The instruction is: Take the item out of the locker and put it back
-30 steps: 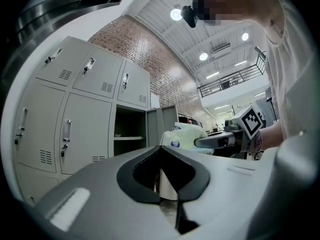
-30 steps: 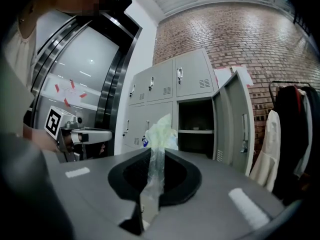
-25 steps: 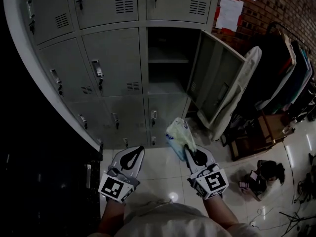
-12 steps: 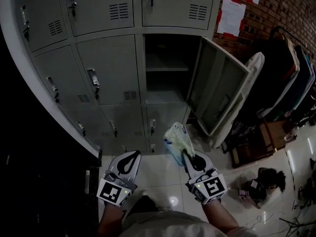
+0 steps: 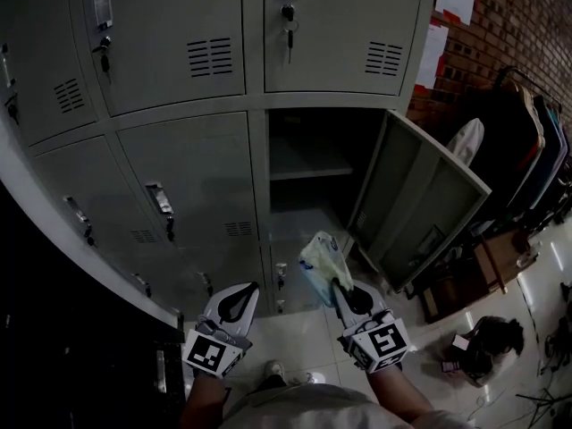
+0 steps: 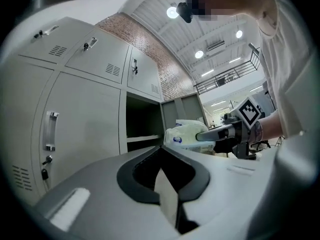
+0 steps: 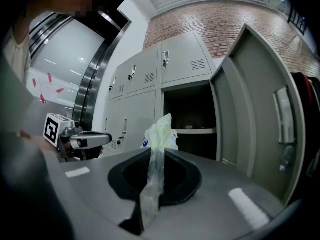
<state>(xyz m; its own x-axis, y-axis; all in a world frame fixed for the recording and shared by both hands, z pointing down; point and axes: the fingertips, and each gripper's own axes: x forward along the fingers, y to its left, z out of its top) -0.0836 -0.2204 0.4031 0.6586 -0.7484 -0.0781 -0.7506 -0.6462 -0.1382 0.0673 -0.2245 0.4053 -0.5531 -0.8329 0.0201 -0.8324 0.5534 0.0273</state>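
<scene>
Right gripper view alone shows the bag [image 7: 159,131] clamped inside right hand-held gripper [image 7: 150,194]; left hand-held gripper [image 6: 167,196] clenched.

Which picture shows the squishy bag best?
The left gripper view: most of the bag shows side-on, blue label too, pinched by the right gripper. The head view shows the bag dim, from above. The right gripper view shows mostly its pinched edge.
</scene>
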